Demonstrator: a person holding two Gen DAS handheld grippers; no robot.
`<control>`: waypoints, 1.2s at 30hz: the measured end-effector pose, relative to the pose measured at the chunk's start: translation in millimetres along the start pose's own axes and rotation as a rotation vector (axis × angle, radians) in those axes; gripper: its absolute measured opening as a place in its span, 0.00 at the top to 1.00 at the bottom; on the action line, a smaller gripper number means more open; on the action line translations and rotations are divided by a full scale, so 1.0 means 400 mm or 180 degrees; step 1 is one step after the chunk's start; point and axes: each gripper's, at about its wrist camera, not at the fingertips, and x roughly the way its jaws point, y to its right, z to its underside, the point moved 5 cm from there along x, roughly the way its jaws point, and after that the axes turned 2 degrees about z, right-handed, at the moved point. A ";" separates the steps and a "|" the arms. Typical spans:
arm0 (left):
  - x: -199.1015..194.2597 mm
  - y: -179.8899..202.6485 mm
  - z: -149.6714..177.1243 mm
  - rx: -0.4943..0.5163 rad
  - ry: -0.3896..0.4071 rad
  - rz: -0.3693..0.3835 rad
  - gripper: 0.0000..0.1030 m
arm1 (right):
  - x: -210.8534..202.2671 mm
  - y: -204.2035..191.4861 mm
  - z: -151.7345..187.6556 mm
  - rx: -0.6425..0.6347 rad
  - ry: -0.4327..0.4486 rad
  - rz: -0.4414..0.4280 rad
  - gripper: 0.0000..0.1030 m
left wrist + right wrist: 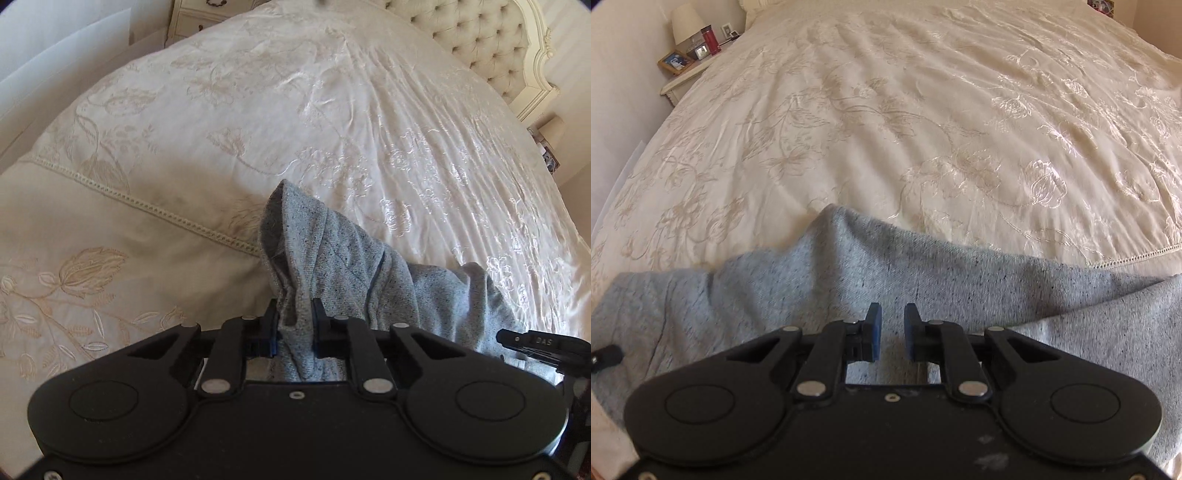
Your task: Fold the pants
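1. A pair of speckled light-grey knit pants point(849, 288) lay along the near edge of a wide bed, spreading from the left side of the right wrist view to its right side.
2. The bed carried a cream satin bedspread embroidered with flowers point(923, 122), which filled most of both views.
3. The left tool point(295, 317), black with dark blue pads, was pinching a bunched fold of the grey pants point(317, 258); the cloth rose in a peak above the pads and hung down between them.
4. From that peak the cloth draped away to the right and down onto the bedspread point(332, 110).
5. The right tool point(892, 326) sat low over the pants with its two blue pads slightly parted. Grey cloth showed in the gap, but whether the pads gripped it could not be told.
6. A cream tufted headboard point(491, 48) stood at the far right of the left wrist view.
7. At the far left of the right wrist view a white bedside stand point(679, 83) held a cream lampshade point(686, 22), a red cylinder point(710, 40) and a framed photograph point(675, 62).
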 end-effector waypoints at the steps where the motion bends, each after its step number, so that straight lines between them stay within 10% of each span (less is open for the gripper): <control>1: -0.010 0.007 -0.003 0.0020 0.0028 0.0006 0.80 | 0.011 0.004 0.006 0.0011 -0.0041 0.0030 0.86; 15: -0.069 0.095 -0.036 0.0117 0.0220 0.0142 0.81 | -0.073 -0.021 0.345 -0.0196 -0.0469 -0.0129 0.97; 27: -0.180 0.252 -0.024 0.0262 0.0577 0.0116 0.88 | -0.036 -0.005 0.358 -0.0520 -0.0546 -0.0346 0.99; 36: -0.185 0.434 0.032 0.0410 0.0703 0.0004 0.88 | -0.227 0.114 0.300 -0.0399 -0.0199 -0.1069 0.96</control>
